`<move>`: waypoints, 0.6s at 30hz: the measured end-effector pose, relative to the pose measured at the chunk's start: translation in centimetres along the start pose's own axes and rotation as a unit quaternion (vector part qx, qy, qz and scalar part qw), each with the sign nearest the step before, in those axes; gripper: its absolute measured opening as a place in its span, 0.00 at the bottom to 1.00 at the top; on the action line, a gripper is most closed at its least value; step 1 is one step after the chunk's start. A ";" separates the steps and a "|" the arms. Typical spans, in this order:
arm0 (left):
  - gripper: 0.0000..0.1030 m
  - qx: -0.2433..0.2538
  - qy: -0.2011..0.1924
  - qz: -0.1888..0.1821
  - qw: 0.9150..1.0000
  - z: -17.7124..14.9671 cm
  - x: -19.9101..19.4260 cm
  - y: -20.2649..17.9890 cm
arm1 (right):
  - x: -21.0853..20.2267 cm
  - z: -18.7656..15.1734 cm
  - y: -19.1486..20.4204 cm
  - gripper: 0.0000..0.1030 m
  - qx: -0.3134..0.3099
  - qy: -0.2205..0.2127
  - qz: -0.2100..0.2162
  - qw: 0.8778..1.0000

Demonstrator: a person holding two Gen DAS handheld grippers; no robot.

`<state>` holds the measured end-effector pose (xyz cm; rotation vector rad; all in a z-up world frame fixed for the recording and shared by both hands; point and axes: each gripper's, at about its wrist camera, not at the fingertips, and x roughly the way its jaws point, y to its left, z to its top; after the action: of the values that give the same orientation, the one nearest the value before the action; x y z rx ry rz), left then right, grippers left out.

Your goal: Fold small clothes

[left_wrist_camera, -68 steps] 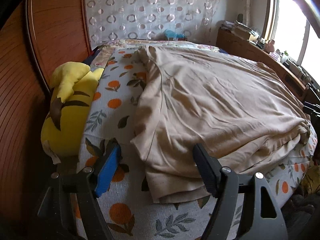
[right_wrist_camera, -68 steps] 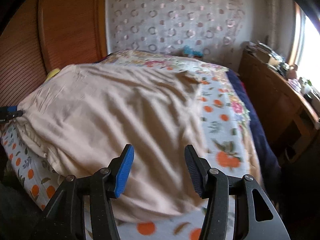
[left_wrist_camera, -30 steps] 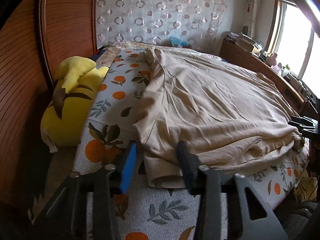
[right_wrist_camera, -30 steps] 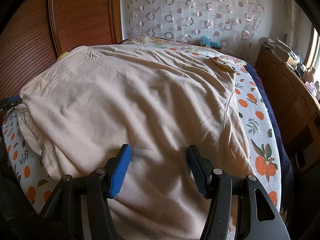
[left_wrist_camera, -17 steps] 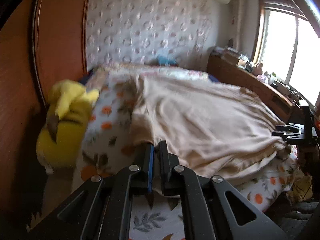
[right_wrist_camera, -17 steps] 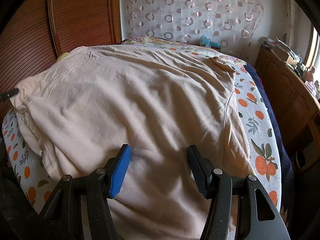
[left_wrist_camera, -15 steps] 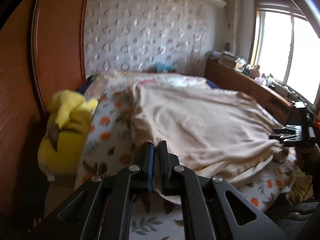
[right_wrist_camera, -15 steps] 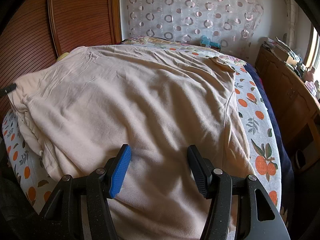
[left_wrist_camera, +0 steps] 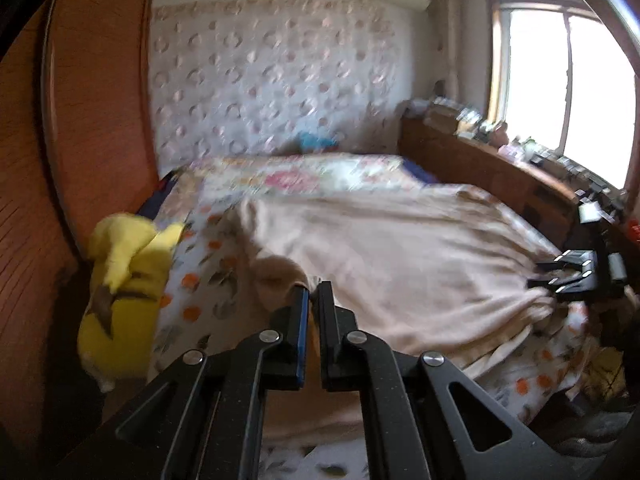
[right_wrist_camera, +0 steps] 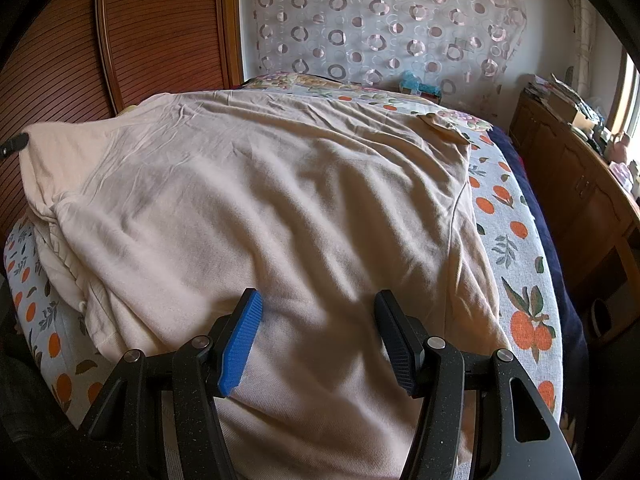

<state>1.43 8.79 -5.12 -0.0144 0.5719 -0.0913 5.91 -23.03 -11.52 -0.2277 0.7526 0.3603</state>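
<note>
A large beige garment (right_wrist_camera: 280,184) lies spread over the bed; it also shows in the left wrist view (left_wrist_camera: 400,256). My left gripper (left_wrist_camera: 313,292) is shut on the garment's near left edge and holds it lifted off the bed, the cloth bunching at the fingertips. My right gripper (right_wrist_camera: 318,312) is open just above the garment's near right part, with cloth lying between its fingers. The right gripper also shows at the far right of the left wrist view (left_wrist_camera: 568,276). The left gripper's tip shows at the far left of the right wrist view (right_wrist_camera: 14,142).
The bed has a sheet (right_wrist_camera: 516,236) printed with oranges. A yellow plush toy (left_wrist_camera: 124,284) lies at the bed's left edge against a wooden wall (left_wrist_camera: 80,120). A wooden cabinet (right_wrist_camera: 580,200) with clutter stands along the right. A patterned curtain (right_wrist_camera: 380,20) hangs behind.
My left gripper closed on the garment's left edge and has lifted it up and inward. My right gripper has stayed open and still over the cloth.
</note>
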 end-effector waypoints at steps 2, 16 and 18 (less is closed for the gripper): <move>0.06 -0.004 0.024 0.024 0.999 -1.1 0.6 0.5 | 0.0 0.0 0.0 0.59 0.000 0.000 0.001 1.000; 0.52 -0.060 0.114 0.057 0.990 -5.9 3.8 3.3 | 0.0 0.0 0.1 0.59 0.001 0.000 0.000 1.000; 0.47 -0.060 0.108 0.054 0.991 -5.9 3.9 2.9 | 0.0 -0.1 0.2 0.59 0.001 0.000 0.001 1.000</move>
<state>1.74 11.39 -12.26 -0.0905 0.7938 0.0479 5.80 -22.91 -11.59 -0.2260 0.7531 0.3611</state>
